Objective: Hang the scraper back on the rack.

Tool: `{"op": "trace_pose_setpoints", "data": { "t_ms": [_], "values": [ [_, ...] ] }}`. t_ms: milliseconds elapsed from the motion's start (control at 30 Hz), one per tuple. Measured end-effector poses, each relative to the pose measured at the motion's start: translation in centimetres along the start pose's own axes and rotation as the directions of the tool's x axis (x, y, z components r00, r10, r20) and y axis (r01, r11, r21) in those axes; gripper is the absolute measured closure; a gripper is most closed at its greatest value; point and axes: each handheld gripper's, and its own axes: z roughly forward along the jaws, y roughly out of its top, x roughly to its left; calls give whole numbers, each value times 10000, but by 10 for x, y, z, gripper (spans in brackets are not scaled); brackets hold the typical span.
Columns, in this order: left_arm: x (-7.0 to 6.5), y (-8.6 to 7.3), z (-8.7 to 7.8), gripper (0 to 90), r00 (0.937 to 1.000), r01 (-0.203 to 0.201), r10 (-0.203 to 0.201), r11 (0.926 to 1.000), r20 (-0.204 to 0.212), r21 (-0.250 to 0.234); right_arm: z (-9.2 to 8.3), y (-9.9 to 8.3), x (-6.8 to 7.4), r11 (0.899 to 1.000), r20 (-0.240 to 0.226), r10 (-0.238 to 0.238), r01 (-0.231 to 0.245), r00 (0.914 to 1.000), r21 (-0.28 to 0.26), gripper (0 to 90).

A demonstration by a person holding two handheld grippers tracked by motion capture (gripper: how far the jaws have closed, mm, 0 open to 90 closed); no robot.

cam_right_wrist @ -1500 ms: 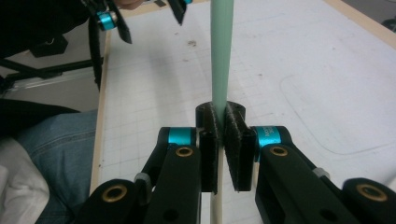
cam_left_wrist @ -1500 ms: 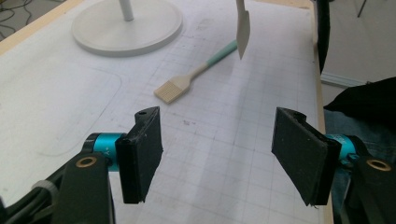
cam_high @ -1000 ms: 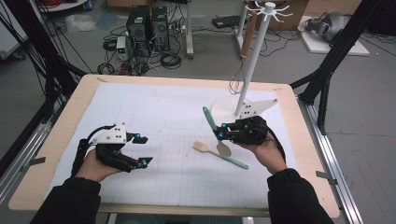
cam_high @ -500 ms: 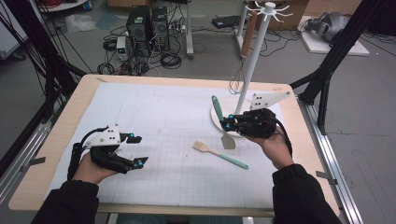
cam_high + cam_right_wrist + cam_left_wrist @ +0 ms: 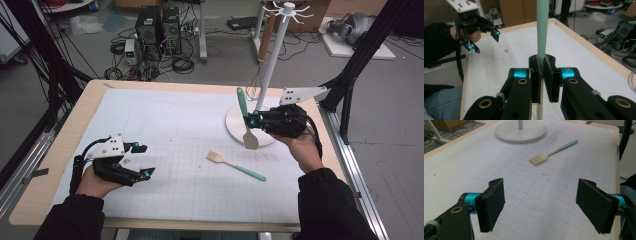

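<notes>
Black pads of the right tool (image 5: 251,121) pinched the mint-green handle of a wooden-bladed spatula (image 5: 245,117), held upright above the round white base of the hook stand (image 5: 235,126). At nine o'clock, the left tool (image 5: 141,160) had just been opening, nothing between its jaws. A second mint-handled wooden spatula (image 5: 235,165) lay on the bench (image 5: 165,110) at six o'clock. The narrow grip could let the spatula pivot or slip. No containers appeared.

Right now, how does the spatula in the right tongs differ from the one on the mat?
The held spatula hangs nearly upright, blade down above the stand's base, clamped in the right tongs. The loose spatula lies flat on the mat, untouched. Both have a mint-green handle and a pale wooden blade.
</notes>
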Motion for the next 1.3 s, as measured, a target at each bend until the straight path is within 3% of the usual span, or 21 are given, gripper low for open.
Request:
{"op": "trace_pose_setpoints", "data": {
  "t_ms": [433,967,1200,1300],
  "values": [
    [2,-6,-2,221,9997,151,-151,9999,-184,-26,-24,23,-18,9979,546,225,-192,9983,-611,845],
    [3,-6,-1,220,9996,149,-150,9999,-241,-59,-36,44,-32,9951,912,316,-227,9953,-964,845],
    [2,-6,-3,221,9993,154,-157,9998,-326,-93,-45,48,-47,9876,1199,755,-577,9899,-1459,845],
    [2,-7,-3,220,9993,144,-146,9999,-332,-57,-47,50,-51,9876,1287,841,-655,9881,-1425,845]
  ]
}}
